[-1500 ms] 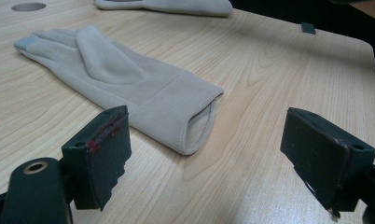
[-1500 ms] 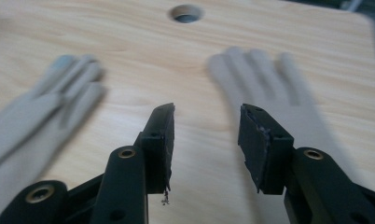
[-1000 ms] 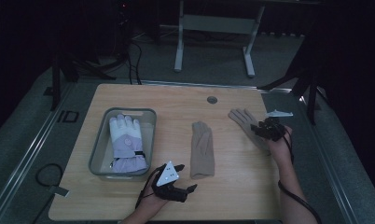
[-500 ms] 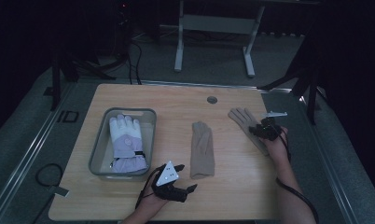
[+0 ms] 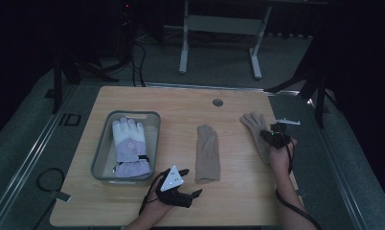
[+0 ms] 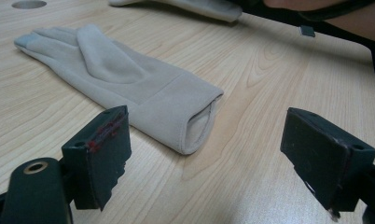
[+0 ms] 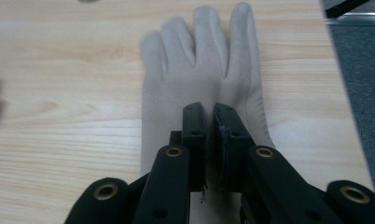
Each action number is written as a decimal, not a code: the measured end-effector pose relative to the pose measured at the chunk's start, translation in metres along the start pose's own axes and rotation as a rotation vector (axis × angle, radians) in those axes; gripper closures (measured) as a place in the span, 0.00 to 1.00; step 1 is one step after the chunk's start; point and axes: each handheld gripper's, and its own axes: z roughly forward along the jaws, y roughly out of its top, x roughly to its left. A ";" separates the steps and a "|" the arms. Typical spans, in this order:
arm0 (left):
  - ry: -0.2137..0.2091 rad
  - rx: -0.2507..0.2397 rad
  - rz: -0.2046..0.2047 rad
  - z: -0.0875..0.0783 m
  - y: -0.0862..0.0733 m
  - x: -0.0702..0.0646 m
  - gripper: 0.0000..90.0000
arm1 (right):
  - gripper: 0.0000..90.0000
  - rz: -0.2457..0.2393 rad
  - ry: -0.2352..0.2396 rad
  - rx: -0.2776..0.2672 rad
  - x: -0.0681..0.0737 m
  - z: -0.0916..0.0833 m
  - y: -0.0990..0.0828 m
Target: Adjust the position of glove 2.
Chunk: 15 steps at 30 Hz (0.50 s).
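I find one readable marking: the letters "ID", dark on the grey floor strip [image 5: 70, 120] just left of the light wooden table [image 5: 181, 103] in the high view. The white and lilac padded winter glove [image 5: 129, 146] in the grey plastic tub [image 5: 102, 152] bears a small round badge; I cannot make out its wording. The white three-cornered plate [image 5: 173, 178] shows small dark dots, no characters.

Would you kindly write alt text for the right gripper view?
The right hand-held gripper, its black jaws nearly together, pinches a fold of the beige glove lying flat on the wooden table, fingers pointing away.
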 end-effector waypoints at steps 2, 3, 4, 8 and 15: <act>0.001 0.001 -0.004 0.000 0.000 0.000 0.18 | 0.93 0.023 -0.006 -0.020 0.002 -0.011 -0.002; 0.002 0.001 -0.003 0.000 0.000 0.000 0.18 | 0.93 0.033 -0.012 -0.024 0.003 -0.016 -0.003; 0.002 0.001 -0.003 0.000 0.000 0.000 0.18 | 0.93 0.047 -0.014 -0.031 0.005 -0.022 -0.005; 0.001 0.002 0.005 0.001 0.000 0.000 0.18 | 0.93 0.080 -0.048 -0.039 0.014 -0.042 -0.017; 0.004 -0.002 0.009 0.001 0.000 -0.001 0.18 | 0.92 0.115 -0.037 -0.064 0.031 -0.063 -0.035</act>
